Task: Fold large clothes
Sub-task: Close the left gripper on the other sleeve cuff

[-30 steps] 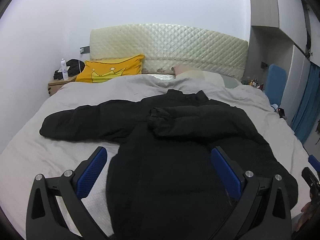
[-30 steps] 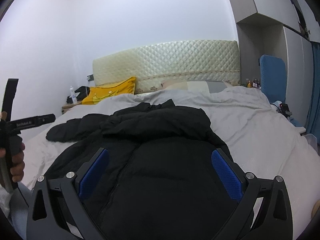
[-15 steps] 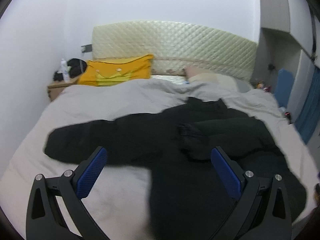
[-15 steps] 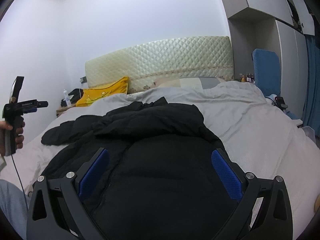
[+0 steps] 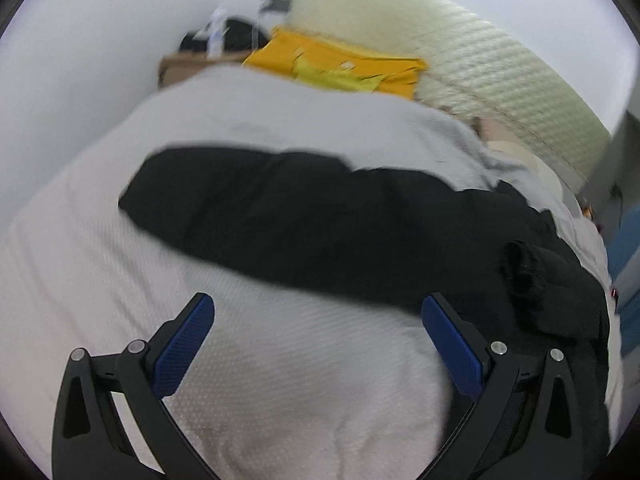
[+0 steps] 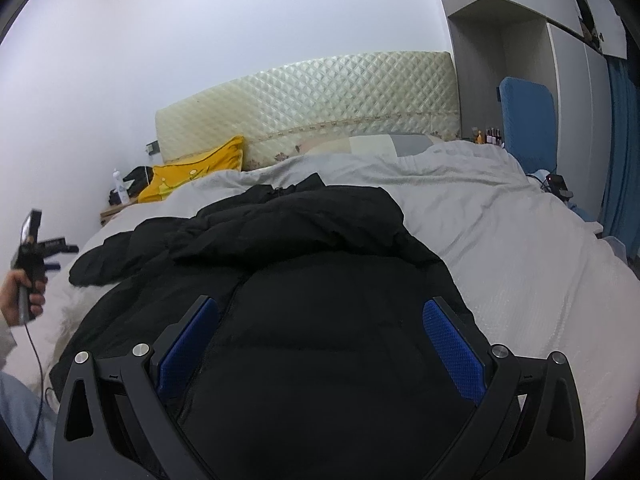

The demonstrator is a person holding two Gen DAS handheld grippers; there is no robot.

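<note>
A black puffer jacket (image 6: 320,280) lies spread on the bed, its right sleeve folded across the chest. Its left sleeve (image 5: 280,208) stretches out straight over the light grey bedspread (image 5: 280,380). My left gripper (image 5: 318,320) hangs open above bare bedspread just short of that sleeve, holding nothing. My right gripper (image 6: 320,324) is open over the jacket's body with nothing between its fingers. The left gripper (image 6: 34,248) also shows at the far left of the right wrist view, held in a hand.
A yellow pillow (image 5: 340,68) leans against the quilted cream headboard (image 6: 312,100). A bedside table (image 5: 180,66) with a bottle and dark items stands at the left. A blue chair (image 6: 528,120) and wardrobe are at the right of the bed.
My left gripper has swung left and closer to the bed, from over the jacket's body to the outstretched sleeve. The right gripper has barely moved. Both stayed open.
</note>
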